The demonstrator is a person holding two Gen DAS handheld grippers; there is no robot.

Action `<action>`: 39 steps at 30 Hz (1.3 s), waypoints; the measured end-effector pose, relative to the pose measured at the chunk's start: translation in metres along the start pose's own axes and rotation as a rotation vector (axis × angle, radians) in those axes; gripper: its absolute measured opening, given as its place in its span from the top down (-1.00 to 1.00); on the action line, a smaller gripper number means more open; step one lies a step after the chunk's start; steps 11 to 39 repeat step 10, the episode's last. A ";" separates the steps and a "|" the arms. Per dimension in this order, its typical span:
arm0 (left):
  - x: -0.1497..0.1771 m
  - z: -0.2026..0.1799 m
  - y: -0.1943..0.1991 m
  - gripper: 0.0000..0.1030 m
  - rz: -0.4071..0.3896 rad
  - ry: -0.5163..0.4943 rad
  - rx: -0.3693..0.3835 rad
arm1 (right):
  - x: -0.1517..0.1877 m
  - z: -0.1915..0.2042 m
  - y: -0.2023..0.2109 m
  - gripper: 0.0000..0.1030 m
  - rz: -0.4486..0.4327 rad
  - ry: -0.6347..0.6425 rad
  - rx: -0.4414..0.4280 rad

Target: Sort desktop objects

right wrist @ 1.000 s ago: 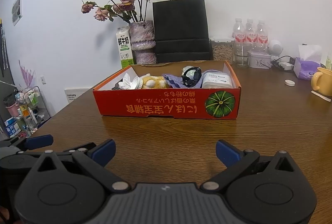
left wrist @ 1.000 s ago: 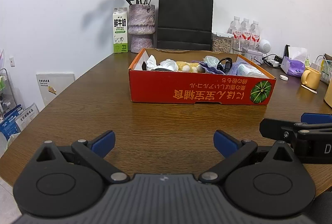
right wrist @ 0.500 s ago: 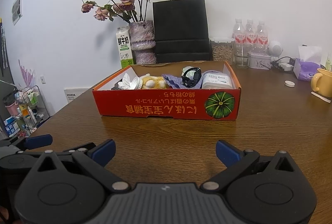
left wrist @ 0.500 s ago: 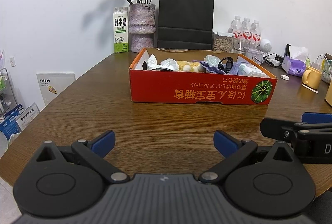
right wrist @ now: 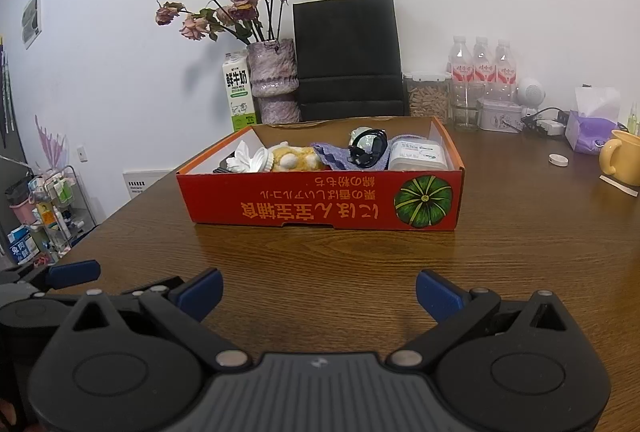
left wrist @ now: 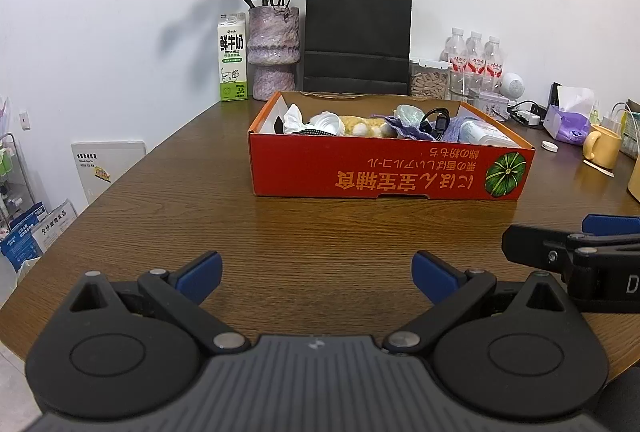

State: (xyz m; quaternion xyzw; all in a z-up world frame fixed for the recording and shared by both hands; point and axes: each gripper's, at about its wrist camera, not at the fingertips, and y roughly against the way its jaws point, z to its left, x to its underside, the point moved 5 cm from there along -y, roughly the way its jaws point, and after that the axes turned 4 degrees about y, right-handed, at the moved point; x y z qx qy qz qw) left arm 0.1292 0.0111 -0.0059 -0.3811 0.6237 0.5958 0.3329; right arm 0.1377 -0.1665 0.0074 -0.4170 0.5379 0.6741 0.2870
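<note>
A red cardboard box sits on the wooden table ahead of both grippers. It holds a white crumpled item, a yellow plush toy, a purple cloth, a black cable and a white wipes pack. My left gripper is open and empty above the table's near edge. My right gripper is open and empty beside it, and shows in the left wrist view.
Behind the box stand a milk carton, a vase of dried roses, a black paper bag, a snack jar and water bottles. A tissue pack, yellow mug and white cap lie right.
</note>
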 end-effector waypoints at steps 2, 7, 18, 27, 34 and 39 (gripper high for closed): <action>0.000 -0.001 0.000 -1.00 0.001 -0.001 -0.001 | 0.000 0.000 0.000 -1.00 0.000 0.000 0.000; 0.001 0.000 -0.001 -1.00 -0.001 0.003 0.003 | 0.001 0.000 -0.001 -1.00 0.004 -0.001 0.002; 0.001 0.001 -0.001 -1.00 -0.003 0.007 0.012 | 0.001 0.000 -0.001 -1.00 0.001 -0.001 0.002; 0.001 0.001 -0.001 -1.00 -0.003 0.007 0.012 | 0.001 0.000 -0.001 -1.00 0.001 -0.001 0.002; 0.001 0.001 -0.001 -1.00 -0.003 0.007 0.012 | 0.001 0.000 -0.001 -1.00 0.001 -0.001 0.002; 0.001 0.001 -0.001 -1.00 -0.003 0.007 0.012 | 0.001 0.000 -0.001 -1.00 0.001 -0.001 0.002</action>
